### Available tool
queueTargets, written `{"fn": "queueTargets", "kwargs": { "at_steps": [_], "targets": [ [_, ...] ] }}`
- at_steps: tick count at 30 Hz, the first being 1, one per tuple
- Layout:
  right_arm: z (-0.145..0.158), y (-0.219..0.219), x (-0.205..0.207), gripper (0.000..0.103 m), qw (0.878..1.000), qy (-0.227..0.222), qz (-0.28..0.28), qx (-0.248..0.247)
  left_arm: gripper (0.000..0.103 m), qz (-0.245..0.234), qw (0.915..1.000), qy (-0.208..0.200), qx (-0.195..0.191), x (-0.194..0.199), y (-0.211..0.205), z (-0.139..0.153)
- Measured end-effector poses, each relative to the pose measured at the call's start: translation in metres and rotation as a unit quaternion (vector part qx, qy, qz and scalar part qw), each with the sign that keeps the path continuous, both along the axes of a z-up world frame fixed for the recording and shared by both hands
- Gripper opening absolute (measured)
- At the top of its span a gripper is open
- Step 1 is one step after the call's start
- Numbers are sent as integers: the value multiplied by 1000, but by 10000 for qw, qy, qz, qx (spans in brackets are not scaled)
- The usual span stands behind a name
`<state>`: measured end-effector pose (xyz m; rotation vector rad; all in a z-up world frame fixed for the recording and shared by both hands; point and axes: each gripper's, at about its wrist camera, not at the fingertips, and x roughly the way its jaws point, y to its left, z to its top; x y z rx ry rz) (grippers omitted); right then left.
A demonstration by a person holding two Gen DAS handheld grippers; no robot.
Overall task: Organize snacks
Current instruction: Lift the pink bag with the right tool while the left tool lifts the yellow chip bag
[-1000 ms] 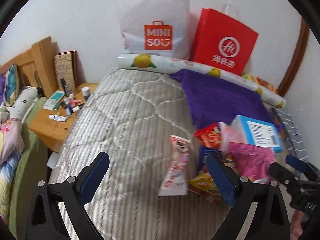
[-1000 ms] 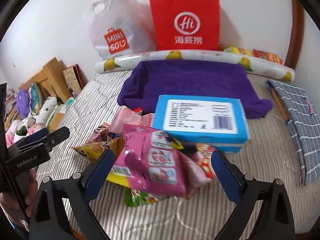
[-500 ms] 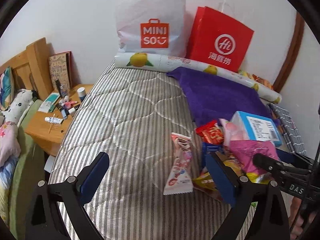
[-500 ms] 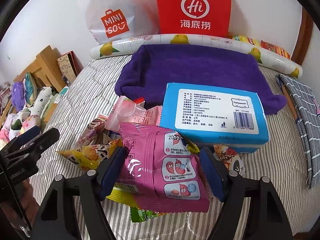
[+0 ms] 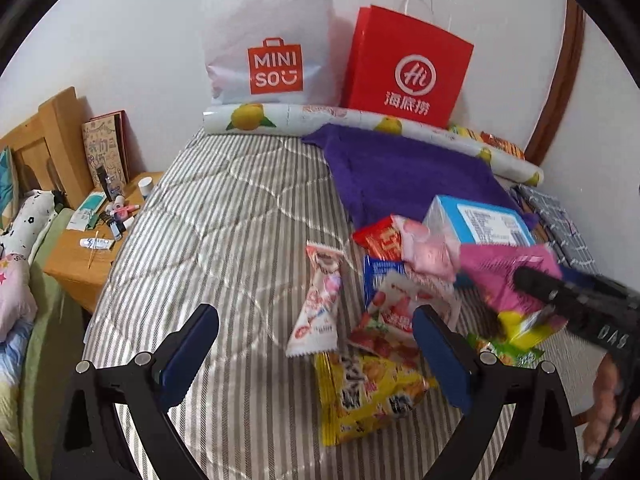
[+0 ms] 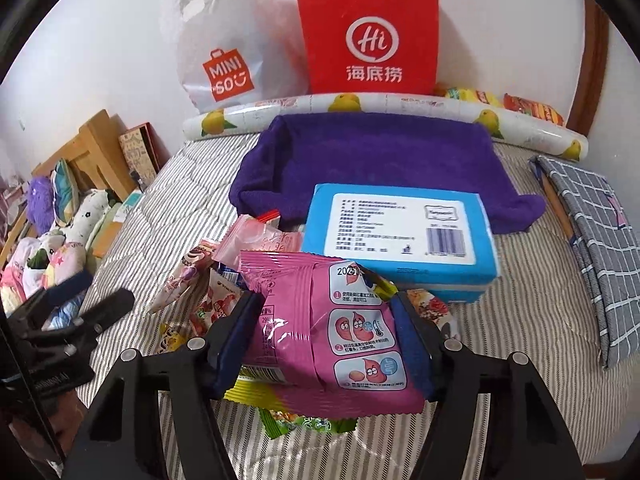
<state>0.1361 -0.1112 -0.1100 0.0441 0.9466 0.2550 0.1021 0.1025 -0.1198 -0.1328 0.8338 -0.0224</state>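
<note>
Right wrist view first: we see our right tongs (image 6: 320,344) closing on the glossy pink plastic snack packet (image 6: 332,328), the blue pads pressing its two side edges so that the film buckles between them. It is the top item of a loose heap near the bed's right edge.

By our judgement the sorting has barely begun. Most of the snacks are heaped together on the grey striped quilted bed (image 5: 224,216): a yellow crinkled chip bag (image 5: 368,392), a red-and-white strawberry-printed packet (image 5: 392,316), a red foil packet (image 5: 380,238), a pale pink wrapped pack (image 5: 428,252) and a green packet (image 6: 304,424) under the pink one. A blue rectangular box with a white label (image 6: 400,244) sits against the folded purple towel (image 6: 380,160) toward the bed's far end. Only one white-and-pink slim wrapper (image 5: 320,304) lies apart, toward the middle of the bed. No row or group is laid out yet, so nearly everything is left to place.

From the left wrist view, our left tongs (image 5: 316,356) stand wide open and hold nothing. The slim wrapper lies between the pads' lines and slightly beyond them; the yellow chip bag lies just inside the right-hand pad, neither touched as far as we can tell.
</note>
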Motion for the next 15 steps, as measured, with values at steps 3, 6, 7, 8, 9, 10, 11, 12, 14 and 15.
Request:
{"fn": "queueTargets", "kwargs": {
  "at_steps": [3,6,7,8,9,10,11,12,14,15],
  "targets": [
    [3,-8,-5,66,10000,-61,-60,47,98,-91,9999,106,1,-5,-5,-6],
    [6,-19,-9,66,9997,-117,-149,123,98,-165,9998,132,23,-10,-11,-8],
    [7,-22,-11,66,9996,-139,-181,144,98,-230,9996,135,3,-12,-14,-8],
    [9,-27,-13,66,9995,-168,-230,159,98,-317,9994,152,-40,-13,-17,-9],
    [9,-30,-14,66,9993,-187,-269,162,98,-361,9992,164,-51,-14,-20,-9],
    [10,-33,-15,66,9992,-203,-302,168,98,-393,9991,162,-33,-15,-23,-9],
    [11,-37,-16,66,9990,-216,-332,184,98,-417,9990,162,-1,-16,-26,-10],
    [11,-42,-16,66,9988,-225,-370,213,97,-436,9989,172,20,-16,-27,-11],
    [12,-51,-18,66,9984,-231,-451,239,98,-479,9985,257,62,-17,-32,-17],
    [12,-54,-18,66,9982,-241,-482,244,98,-472,9984,288,89,-16,-34,-19]
  ]
}}
